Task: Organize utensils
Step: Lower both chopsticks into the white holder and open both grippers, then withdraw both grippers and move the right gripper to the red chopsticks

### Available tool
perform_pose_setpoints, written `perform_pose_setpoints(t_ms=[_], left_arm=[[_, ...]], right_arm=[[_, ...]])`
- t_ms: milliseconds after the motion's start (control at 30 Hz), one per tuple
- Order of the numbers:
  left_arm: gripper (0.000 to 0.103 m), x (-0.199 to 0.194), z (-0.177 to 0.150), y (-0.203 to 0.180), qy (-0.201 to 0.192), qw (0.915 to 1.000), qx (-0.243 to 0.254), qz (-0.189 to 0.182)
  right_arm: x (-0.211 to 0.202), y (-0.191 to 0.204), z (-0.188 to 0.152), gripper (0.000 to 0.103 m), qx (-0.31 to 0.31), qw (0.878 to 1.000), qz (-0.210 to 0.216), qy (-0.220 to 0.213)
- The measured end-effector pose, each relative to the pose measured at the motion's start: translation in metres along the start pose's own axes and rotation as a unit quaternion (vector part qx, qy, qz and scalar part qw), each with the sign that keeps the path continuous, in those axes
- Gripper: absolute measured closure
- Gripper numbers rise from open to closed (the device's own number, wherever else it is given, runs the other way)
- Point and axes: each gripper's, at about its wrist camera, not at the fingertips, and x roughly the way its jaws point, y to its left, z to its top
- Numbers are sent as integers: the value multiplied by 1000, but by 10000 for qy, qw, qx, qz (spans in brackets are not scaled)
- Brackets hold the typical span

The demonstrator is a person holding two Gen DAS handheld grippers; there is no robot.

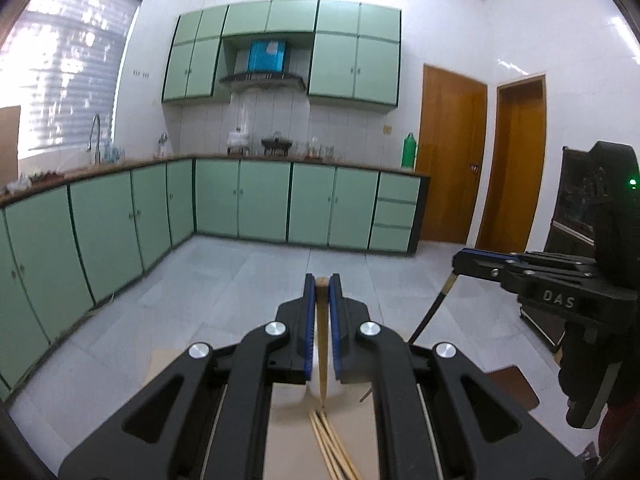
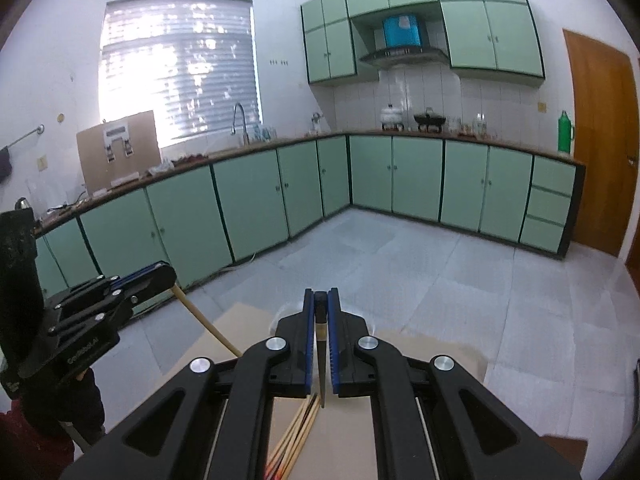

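left claw (image 1: 322, 286) clamped on pale chopstick (image 1: 322, 344) | right claw (image 2: 321, 300) clamped on dark chopstick (image 2: 321, 350) | both lifted clear of worktop (image 2: 432, 354) pile (image 1: 330, 446), probably for sorting by colour

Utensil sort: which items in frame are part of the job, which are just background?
Job:
- left gripper, shut on light chopstick
- right gripper, shut on dark chopstick
- loose chopsticks

Background:
- green thermos
- faucet
- cardboard box
- doors

hidden: loose chopsticks (image 1: 332, 446) run off bottom edge | countertop items (image 1: 276, 146) too small to identify
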Motion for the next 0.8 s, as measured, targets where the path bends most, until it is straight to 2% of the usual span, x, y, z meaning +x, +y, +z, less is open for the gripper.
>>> perform_pose_setpoints(t_ms=[133, 233, 400, 567, 800], left_arm=[[97, 12, 25, -6, -340, 9992, 177, 112], [97, 31, 35, -6, -393, 9989, 212, 157], [97, 69, 28, 0, -156, 9993, 182, 272], [97, 112, 7, 13, 56, 9991, 151, 404], [94, 146, -15, 29, 545, 9974, 105, 460]], right_arm=[[10, -2, 28, 97, -33, 9998, -55, -176], [23, -3, 40, 97, -110, 9994, -191, -267], [60, -8, 37, 97, -61, 9994, -319, -135], [96, -21, 17, 97, 109, 9991, -367, 169], [127, -38, -10, 96, 384, 9966, -335, 655]])
